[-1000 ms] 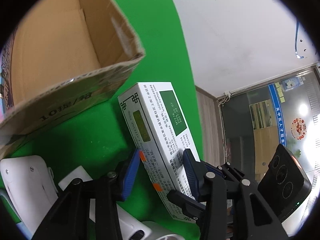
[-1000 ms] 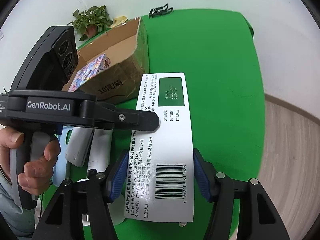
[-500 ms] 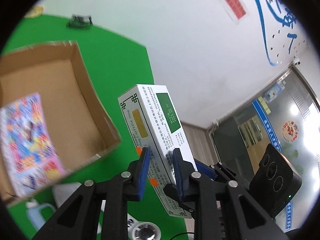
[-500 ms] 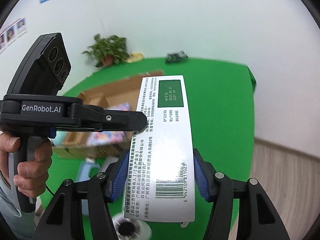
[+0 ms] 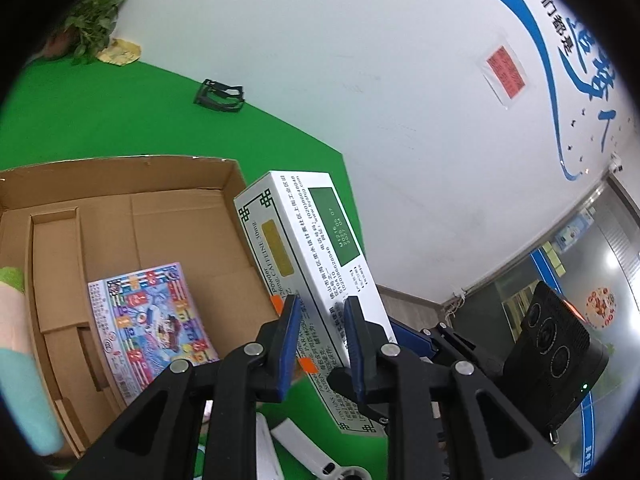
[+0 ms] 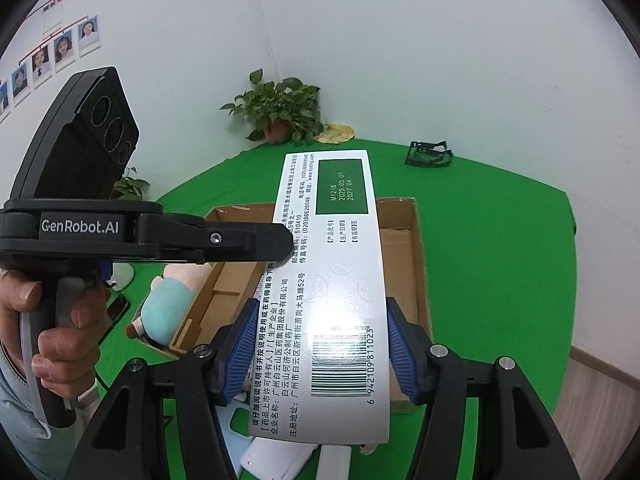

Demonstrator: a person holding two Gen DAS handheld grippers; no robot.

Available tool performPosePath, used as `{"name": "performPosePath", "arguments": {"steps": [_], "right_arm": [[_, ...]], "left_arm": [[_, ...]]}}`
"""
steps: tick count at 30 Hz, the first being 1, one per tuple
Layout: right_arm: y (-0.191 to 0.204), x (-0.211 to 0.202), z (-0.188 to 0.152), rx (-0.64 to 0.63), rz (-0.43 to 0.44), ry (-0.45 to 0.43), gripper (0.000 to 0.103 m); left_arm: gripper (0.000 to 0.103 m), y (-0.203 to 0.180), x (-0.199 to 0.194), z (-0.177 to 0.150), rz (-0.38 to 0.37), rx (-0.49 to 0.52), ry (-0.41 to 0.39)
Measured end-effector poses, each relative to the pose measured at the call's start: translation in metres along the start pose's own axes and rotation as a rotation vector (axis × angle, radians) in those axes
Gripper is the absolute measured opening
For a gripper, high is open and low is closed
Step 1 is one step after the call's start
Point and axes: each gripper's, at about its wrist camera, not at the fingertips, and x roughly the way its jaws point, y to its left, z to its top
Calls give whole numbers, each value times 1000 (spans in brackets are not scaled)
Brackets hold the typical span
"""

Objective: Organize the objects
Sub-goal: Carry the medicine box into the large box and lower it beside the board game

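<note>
Now both grippers hold one long white carton (image 6: 338, 280) in the air above a green table (image 6: 500, 264). In the right wrist view the carton fills the middle of the frame, its barcode end low and its green label end toward the top; the right gripper (image 6: 320, 350) clamps it across its wide face, a blue pad (image 6: 240, 348) pressed to each long edge. The left gripper (image 5: 320, 344) comes in from the left of that frame, black and held by a hand (image 6: 48, 340) at the lower left, its tip meeting the carton's left edge. In the left wrist view, its narrow jaws pinch the carton's thin side at lower centre, blue pads touching both faces; they closed onto it within the last second. Behind and below the carton, an open cardboard box (image 5: 140, 216) sits on the table. A colourful flat packet (image 5: 148, 328) lies inside it at the left of the left wrist view, and a plush toy (image 6: 164, 308) leans at its near end. A potted plant (image 6: 284, 114) stands at the table's far edge.
</note>
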Motion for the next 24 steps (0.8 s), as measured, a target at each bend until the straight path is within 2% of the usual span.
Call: {"name": "performPosePath", "arguments": {"steps": [3, 6, 9, 10, 14, 24], "right_arm": [[9, 28, 10, -4, 0, 31, 57], [9, 59, 4, 27, 25, 68, 57], [-9, 83, -9, 42, 29, 105, 57], [-17, 92, -22, 47, 27, 119, 57], [-23, 128, -38, 65, 20, 169, 57], [-50, 200, -82, 99, -10, 282, 57]], "left_arm": [[21, 22, 11, 7, 11, -36, 13], [21, 39, 23, 13, 17, -66, 33], [21, 56, 39, 16, 23, -99, 56], [21, 61, 45, 16, 22, -112, 65], [21, 82, 70, 15, 17, -165, 105], [21, 114, 120, 1, 73, -257, 206]]}}
